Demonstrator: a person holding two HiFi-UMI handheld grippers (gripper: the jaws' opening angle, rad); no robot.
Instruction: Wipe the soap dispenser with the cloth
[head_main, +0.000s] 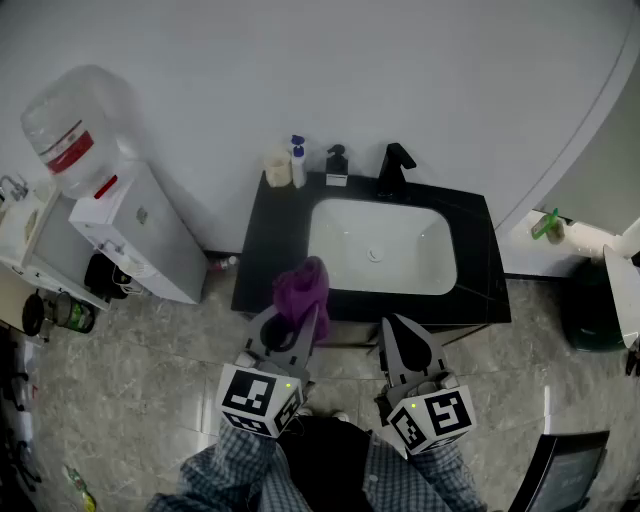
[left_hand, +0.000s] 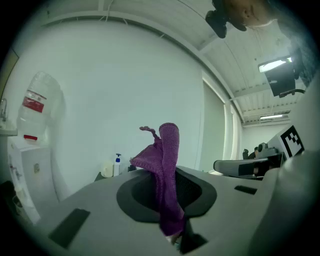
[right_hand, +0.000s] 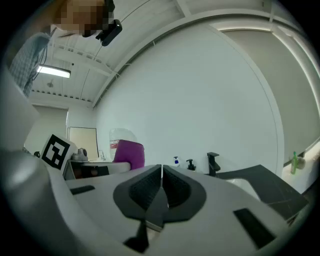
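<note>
My left gripper (head_main: 308, 322) is shut on a purple cloth (head_main: 301, 288), which bunches up above its tips in front of the black sink counter (head_main: 262, 250); in the left gripper view the purple cloth (left_hand: 165, 170) hangs pinched between the jaws. The right gripper (head_main: 397, 327) is shut with nothing in it, level with the counter's front edge. A black soap dispenser (head_main: 337, 163) stands at the back of the counter, left of the black faucet (head_main: 393, 168), far from both grippers. The right gripper view shows the black soap dispenser (right_hand: 190, 164) small in the distance.
A blue-capped spray bottle (head_main: 297, 160) and a pale cup (head_main: 277, 165) stand at the counter's back left corner. The white basin (head_main: 378, 245) fills the counter's middle. A water cooler (head_main: 130, 225) stands on the left, a green bottle (head_main: 545, 224) on the right.
</note>
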